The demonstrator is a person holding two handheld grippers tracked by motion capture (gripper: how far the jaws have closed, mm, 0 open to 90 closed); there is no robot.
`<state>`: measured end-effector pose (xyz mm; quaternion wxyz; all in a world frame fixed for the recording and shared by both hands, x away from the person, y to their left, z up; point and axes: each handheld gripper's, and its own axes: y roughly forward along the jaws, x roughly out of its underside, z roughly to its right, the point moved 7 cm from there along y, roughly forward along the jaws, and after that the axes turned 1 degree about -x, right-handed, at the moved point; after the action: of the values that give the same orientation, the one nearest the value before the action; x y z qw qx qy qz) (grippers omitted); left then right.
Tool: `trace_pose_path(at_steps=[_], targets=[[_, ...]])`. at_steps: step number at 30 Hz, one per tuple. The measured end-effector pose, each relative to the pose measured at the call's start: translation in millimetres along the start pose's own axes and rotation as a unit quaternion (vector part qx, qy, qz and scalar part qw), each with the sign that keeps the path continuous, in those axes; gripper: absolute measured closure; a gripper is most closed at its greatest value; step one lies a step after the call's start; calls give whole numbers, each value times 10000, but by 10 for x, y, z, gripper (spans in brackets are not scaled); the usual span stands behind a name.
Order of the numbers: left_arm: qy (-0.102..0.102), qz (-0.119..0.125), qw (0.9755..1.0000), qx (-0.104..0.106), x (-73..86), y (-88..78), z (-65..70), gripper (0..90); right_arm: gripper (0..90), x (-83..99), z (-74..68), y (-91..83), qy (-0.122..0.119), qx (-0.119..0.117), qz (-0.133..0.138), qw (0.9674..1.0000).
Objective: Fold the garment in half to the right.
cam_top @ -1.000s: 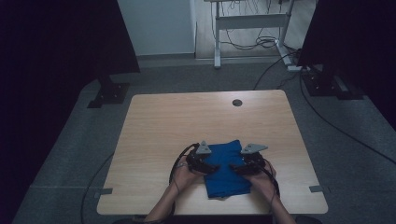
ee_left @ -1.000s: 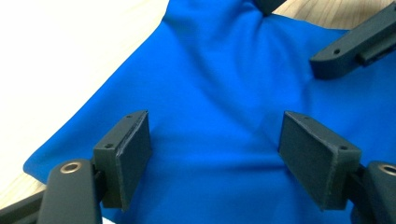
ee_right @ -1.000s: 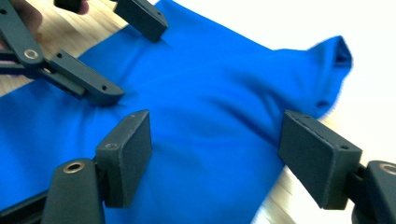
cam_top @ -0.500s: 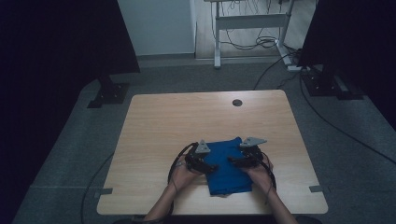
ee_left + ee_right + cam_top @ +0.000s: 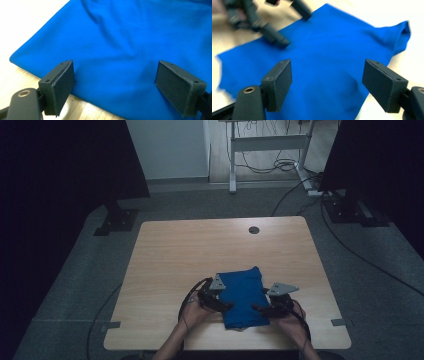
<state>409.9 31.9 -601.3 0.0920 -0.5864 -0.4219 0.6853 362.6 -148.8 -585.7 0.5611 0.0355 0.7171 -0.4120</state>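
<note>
The folded blue cloth (image 5: 243, 297) lies near the front edge of the pale wooden bench (image 5: 200, 250). Both the left gripper (image 5: 115, 82) and right gripper (image 5: 329, 82) have fingers spread, gripping nothing (left's just widened). A one-sided pinch could drag it unfolded.

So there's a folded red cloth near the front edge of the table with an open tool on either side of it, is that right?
Not quite: the cloth is blue, not red, as the high view shows. The rest holds: it lies folded near the table's front edge, with the left tool and right tool open at either side.
</note>
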Motion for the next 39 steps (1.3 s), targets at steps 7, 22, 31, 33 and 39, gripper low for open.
trace_pose_path(at_steps=[7,22,31,33,39], targets=[[2,47,10000,-21,2,-3,-3,153,243,247,-22,-53,-191,215,-408,9988],[-349,224,9990,-146,239,-414,45,151,233,203,-219,-29,-556,-127,-566,9968],[-495,113,9984,-250,476,-546,58,149,238,162,-257,97,-101,-125,-558,9983],[-555,117,9981,-235,515,-577,64,149,238,122,-284,154,-52,-76,-549,9984],[-661,105,9974,-258,642,-674,74,147,243,58,-346,82,-131,-63,-478,9988]])
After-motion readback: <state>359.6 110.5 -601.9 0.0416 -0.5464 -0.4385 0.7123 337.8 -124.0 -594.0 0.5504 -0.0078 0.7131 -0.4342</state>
